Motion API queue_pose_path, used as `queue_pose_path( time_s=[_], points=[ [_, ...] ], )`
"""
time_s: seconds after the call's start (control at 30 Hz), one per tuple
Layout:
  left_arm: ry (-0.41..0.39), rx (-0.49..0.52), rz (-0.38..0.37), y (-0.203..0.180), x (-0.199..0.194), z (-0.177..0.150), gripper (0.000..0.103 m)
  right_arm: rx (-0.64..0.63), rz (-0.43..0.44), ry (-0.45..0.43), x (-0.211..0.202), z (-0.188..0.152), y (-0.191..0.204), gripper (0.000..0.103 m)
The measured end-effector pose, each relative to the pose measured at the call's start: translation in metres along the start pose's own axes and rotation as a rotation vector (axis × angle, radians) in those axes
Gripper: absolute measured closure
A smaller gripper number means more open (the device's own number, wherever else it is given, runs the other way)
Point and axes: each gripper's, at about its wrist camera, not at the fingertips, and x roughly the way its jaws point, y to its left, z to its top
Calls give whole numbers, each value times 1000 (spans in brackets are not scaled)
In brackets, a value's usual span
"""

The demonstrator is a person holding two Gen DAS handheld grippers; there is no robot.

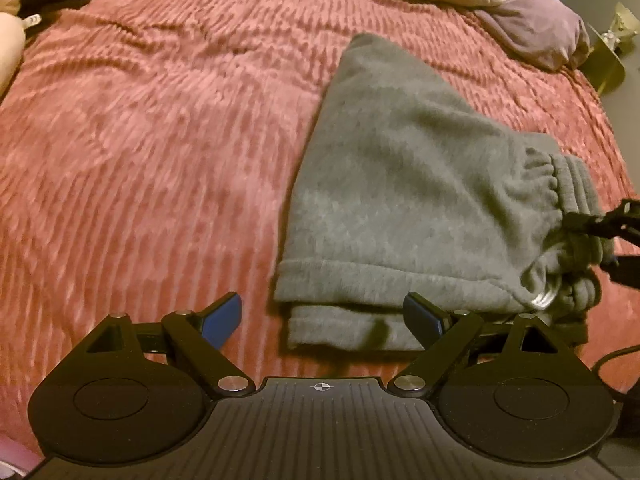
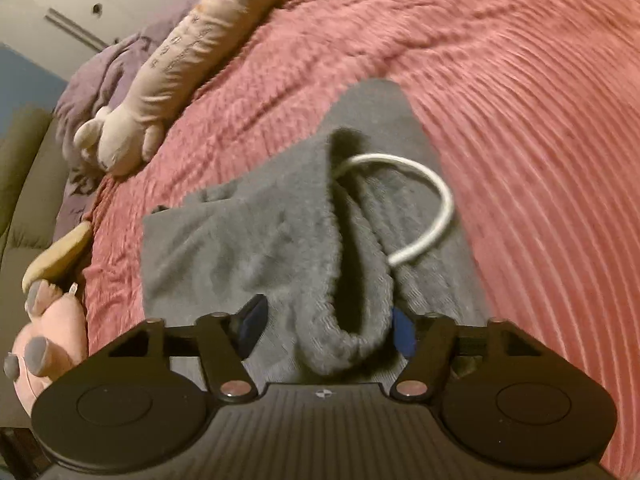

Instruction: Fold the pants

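Grey fleece pants (image 1: 400, 184) lie folded on a red ribbed bedspread (image 1: 140, 160). My left gripper (image 1: 324, 316) is open and empty, just above the near hem edge of the pants, its fingers straddling the corner. My right gripper (image 2: 326, 328) has its jaws around the bunched waistband (image 2: 344, 312) with fabric between the blue pads; it appears shut on it. A white drawstring (image 2: 432, 196) loops out over the pants (image 2: 240, 248). The right gripper (image 1: 612, 228) also shows at the right edge of the left wrist view, at the waistband.
Plush toys (image 2: 160, 80) and a purple blanket (image 1: 536, 24) lie along the far side of the bed. A pink plush (image 2: 44, 344) sits at the bed's edge. A gold object (image 1: 608, 56) stands beyond the bed.
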Motion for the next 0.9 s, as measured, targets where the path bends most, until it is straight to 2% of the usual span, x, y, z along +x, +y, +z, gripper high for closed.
queue_pose_path(
  time_s=[0.03, 0.13, 0.23, 0.3, 0.37, 0.4, 0.43, 0.47, 0.53, 0.57, 0.63, 0.7, 0.77, 0.8, 0.87, 0.9],
  points=[
    [3, -1, 6, 0, 0, 0, 11, 1, -1, 3, 3, 0, 1, 70],
    [-1, 5, 0, -1, -4, 1, 11, -29, 11, -34, -9, -1, 8, 77],
    [-12, 19, 6, -2, -7, 1, 11, -24, 56, -103, -44, 6, 11, 79],
    [-10, 13, 8, -1, -6, 1, 10, -55, 40, -138, -61, 7, 10, 79],
    [6, -4, 14, 0, -2, 0, 10, -89, -41, -95, -53, 6, 1, 73],
    [18, -16, 18, 0, 0, 1, 10, -98, -138, -50, -44, 5, -5, 62],
    [25, -25, 17, -1, 0, 1, 11, -81, -195, -18, -39, 5, -11, 58],
    [23, -30, 11, -1, 0, 1, 10, -35, -165, -25, -41, 7, -21, 57],
    [19, -24, 9, -3, -1, 1, 10, 76, -65, -101, -56, 10, -36, 56],
    [26, -16, 17, -5, 1, 1, 10, 108, -47, -138, -61, 12, -42, 55],
    [40, -4, 28, -8, 4, 1, 10, 139, -61, -197, -65, 18, -50, 53],
    [44, 0, 27, -11, 5, 1, 10, 178, -61, -214, -56, 26, -63, 54],
    [40, -2, 28, -13, 5, 1, 10, 276, -42, -194, -42, 32, -82, 61],
    [42, -5, 33, -14, 6, 0, 10, 304, -47, -180, -34, 35, -89, 75],
    [51, -14, 36, -14, 8, -1, 10, 287, -132, -149, -21, 36, -92, 80],
    [57, -18, 36, -13, 9, -1, 10, 272, -124, -145, -18, 35, -92, 80]
  ],
)
